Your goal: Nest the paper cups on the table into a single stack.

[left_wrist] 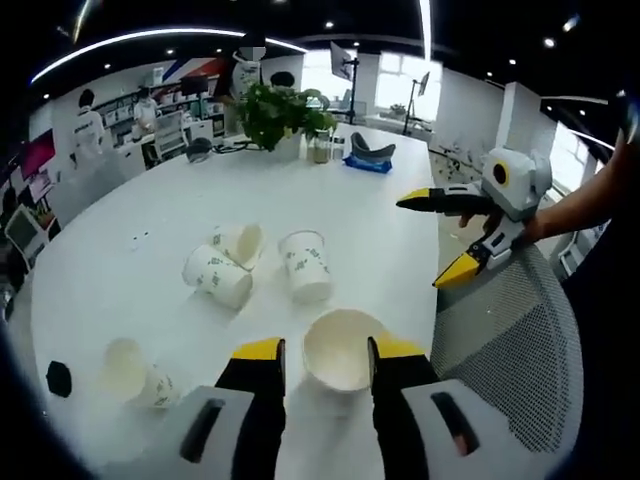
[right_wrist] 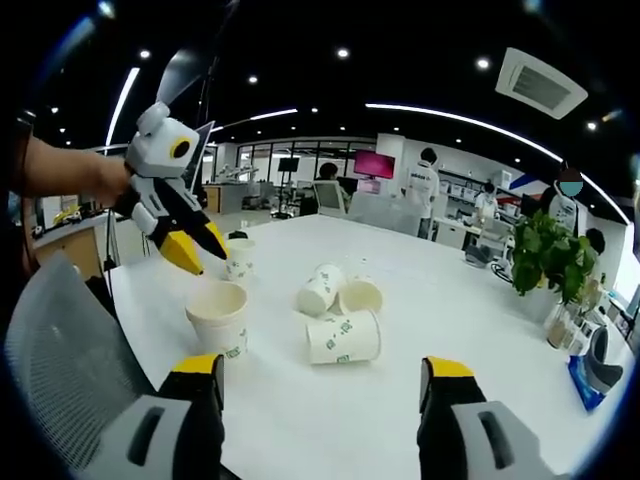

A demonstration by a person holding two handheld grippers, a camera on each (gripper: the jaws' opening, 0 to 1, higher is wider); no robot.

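Observation:
Several white paper cups with green print lie on the white table (left_wrist: 150, 210). One cup (left_wrist: 340, 352) stands upright with its mouth up, framed between the yellow tips of my left gripper (left_wrist: 328, 348), which is open. In the right gripper view that gripper (right_wrist: 200, 250) hovers just above this upright cup (right_wrist: 218, 315) without touching it. A lying cup (left_wrist: 305, 265) and a pair of lying cups (left_wrist: 225, 265) rest further out, and another cup (left_wrist: 135, 372) lies at the near left. My right gripper (right_wrist: 322, 367) is wide open and holds nothing; it is off the table's edge (left_wrist: 435, 240).
A grey mesh chair (left_wrist: 500, 350) stands at the table's edge beside the upright cup. A potted plant (left_wrist: 280, 115), jars and a blue item (left_wrist: 370, 158) sit at the table's far end. A small black object (left_wrist: 58, 378) lies near the left edge. People stand in the background.

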